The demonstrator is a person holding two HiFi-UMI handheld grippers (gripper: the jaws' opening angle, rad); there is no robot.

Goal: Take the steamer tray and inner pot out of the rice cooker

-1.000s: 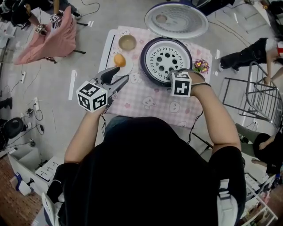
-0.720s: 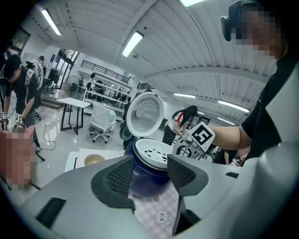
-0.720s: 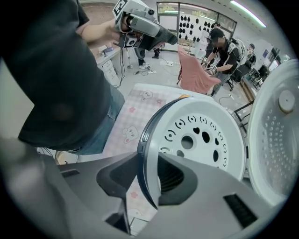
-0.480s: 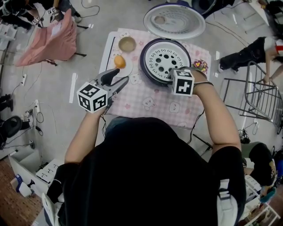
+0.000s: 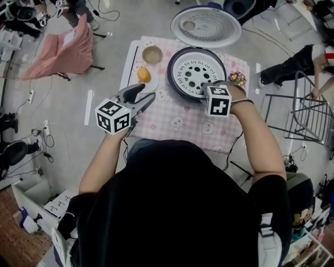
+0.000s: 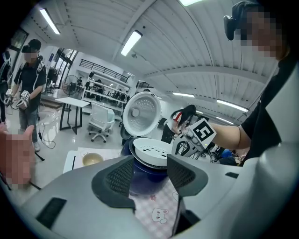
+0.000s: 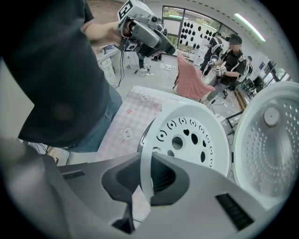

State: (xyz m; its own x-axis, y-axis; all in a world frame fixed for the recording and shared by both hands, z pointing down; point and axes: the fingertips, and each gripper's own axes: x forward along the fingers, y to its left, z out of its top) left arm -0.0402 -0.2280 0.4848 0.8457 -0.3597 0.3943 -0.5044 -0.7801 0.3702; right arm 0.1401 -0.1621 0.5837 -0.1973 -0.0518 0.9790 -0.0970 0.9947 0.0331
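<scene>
right tool (image 7: 145, 186) closing on steamer tray (image 7: 191, 140) rim — pads pinching it, left tool (image 6: 148, 173) jaws apart, empty

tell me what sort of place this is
Likely a lab or workshop, not a home kitchen: a rice cooker sits on a small table on a bare floor, another person stands nearby, and strip lights run overhead.

Head camera looks down; all see cooker (image 5: 171, 75).

Grey floor (image 5: 68, 135) carried loose cables (image 5: 102, 11). A pink cloth (image 5: 65, 49) draped a stand far left; a wire rack (image 5: 305, 112) stood right. Strip lights (image 6: 131, 42) lit overhead.
</scene>
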